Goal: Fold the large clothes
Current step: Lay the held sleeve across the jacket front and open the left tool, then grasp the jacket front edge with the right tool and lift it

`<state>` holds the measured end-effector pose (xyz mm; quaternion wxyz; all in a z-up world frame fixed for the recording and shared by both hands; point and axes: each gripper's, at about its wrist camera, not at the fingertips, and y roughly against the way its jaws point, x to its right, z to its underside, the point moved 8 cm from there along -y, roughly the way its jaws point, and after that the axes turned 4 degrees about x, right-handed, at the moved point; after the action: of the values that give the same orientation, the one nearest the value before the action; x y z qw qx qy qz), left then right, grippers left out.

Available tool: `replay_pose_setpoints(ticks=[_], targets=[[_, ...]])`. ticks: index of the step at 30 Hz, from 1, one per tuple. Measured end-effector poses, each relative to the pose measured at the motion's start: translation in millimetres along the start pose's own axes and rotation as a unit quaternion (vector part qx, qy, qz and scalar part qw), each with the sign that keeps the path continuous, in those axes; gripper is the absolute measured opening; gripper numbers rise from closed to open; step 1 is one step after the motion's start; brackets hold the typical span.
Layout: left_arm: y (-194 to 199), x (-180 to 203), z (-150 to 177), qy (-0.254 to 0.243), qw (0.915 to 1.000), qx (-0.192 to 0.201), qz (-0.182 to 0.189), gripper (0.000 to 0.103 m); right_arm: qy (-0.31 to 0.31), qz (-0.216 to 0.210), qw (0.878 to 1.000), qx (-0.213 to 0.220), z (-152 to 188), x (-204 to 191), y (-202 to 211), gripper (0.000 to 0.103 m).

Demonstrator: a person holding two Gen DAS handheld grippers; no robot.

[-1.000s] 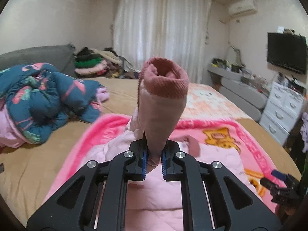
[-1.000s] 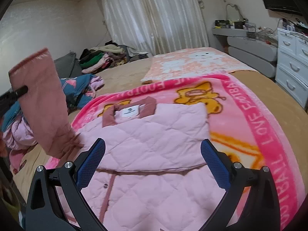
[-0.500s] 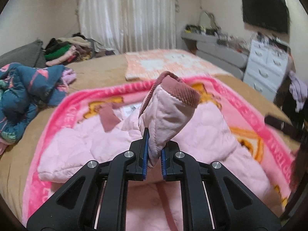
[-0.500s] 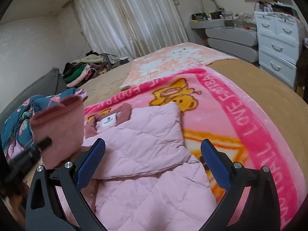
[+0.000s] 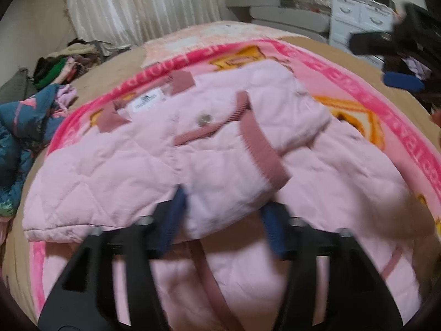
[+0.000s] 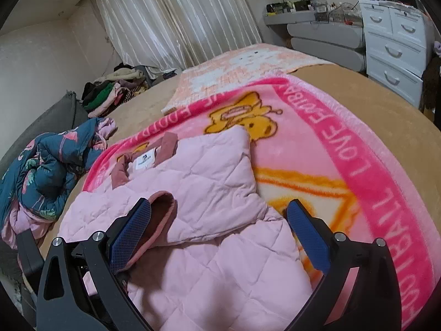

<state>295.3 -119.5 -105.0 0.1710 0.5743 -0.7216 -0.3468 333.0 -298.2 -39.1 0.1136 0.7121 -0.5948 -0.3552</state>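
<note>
A pink quilted jacket (image 5: 110, 171) lies spread on a pink cartoon blanket (image 5: 413, 149), collar and white label at the far end. Its sleeve (image 5: 226, 193), with a dusty-rose cuff (image 5: 261, 154), is folded across the jacket's front. My left gripper (image 5: 222, 220) sits low over it. Its jaws are opening, the sleeve lies between them and the pads stand off the fabric. In the right wrist view the jacket (image 6: 209, 171) and cuff (image 6: 162, 209) lie under my right gripper (image 6: 219, 234), which is wide open and holds nothing. That gripper also shows in the left wrist view, at the upper right (image 5: 399, 81).
A crumpled blue floral quilt (image 6: 49, 171) sits at the bed's left edge, with a pile of clothes (image 6: 110, 93) behind it. An orange-and-white blanket (image 6: 248, 60) covers the far end of the bed. White drawers (image 6: 397, 44) and a grey shelf stand at the right.
My left gripper came down from holding the sleeve upright and laid it across the jacket. Its jaws, shut on the sleeve before, now stand apart. The right gripper shifted slightly.
</note>
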Motion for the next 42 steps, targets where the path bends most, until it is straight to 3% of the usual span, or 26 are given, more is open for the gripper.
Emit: replay_pose_setpoints(ticks=[2, 8, 15, 20, 24, 25, 26, 27, 30, 32, 35, 42], targets=[[4.0, 2.2, 5.9, -0.011, 0.9999, -0.007, -0.009, 0.079, 0.004, -0.003, 1.000, -0.008, 3.5, -3.0, -4.1, 0.099], [25.1, -12.5, 23.9, 0.012, 0.9997, -0.016, 0.014, 0.083, 0.015, -0.032, 0.999, -0.032, 17.5, -25.6, -14.1, 0.099], [52.7, -105.6, 24.4, 0.100, 0.9943, -0.007, -0.035, 0.094, 0.017, -0.088, 0.991, -0.096, 56.1, -74.6, -37.6, 0.099], [65.2, -183.3, 20.9, 0.178, 0.9806, 0.009, -0.081, 0.094, 0.018, -0.103, 0.987, -0.123, 83.8, -106.1, -50.2, 0.099], [72.4, -223.3, 23.1, 0.214, 0.9708, 0.018, -0.106, 0.094, -0.028, -0.105, 0.985, -0.133, 93.9, -106.3, -60.2, 0.098], [73.7, -233.4, 25.5, 0.225, 0.9677, 0.020, -0.112, 0.094, -0.040, -0.110, 0.984, -0.137, 96.2, -105.3, -62.9, 0.096], [75.0, -238.8, 28.1, 0.233, 0.9656, 0.021, -0.114, 0.094, -0.050, -0.115, 0.982, -0.142, 98.1, -104.9, -64.9, 0.078], [76.2, -244.7, 31.1, 0.243, 0.9629, 0.021, -0.116, 0.094, -0.058, -0.126, 0.978, -0.153, 101.7, -106.2, -68.2, 0.051], [77.1, -261.1, 38.6, 0.268, 0.9556, 0.021, -0.122, 0.094, -0.057, -0.148, 0.975, -0.157, 103.7, -111.1, -69.1, 0.025], [78.5, -268.7, 40.7, 0.275, 0.9532, 0.023, -0.124, 0.094, -0.010, -0.150, 0.980, -0.132, 95.0, -121.2, -58.7, 0.017], [81.5, -274.8, 42.5, 0.274, 0.9530, 0.026, -0.127, 0.094, 0.061, -0.154, 0.983, -0.084, 74.9, -138.2, -39.3, 0.015], [84.6, -289.5, 30.1, 0.277, 0.9521, 0.040, -0.123, 0.094, 0.161, -0.159, 0.974, 0.000, -0.7, -175.6, -2.8, 0.013]])
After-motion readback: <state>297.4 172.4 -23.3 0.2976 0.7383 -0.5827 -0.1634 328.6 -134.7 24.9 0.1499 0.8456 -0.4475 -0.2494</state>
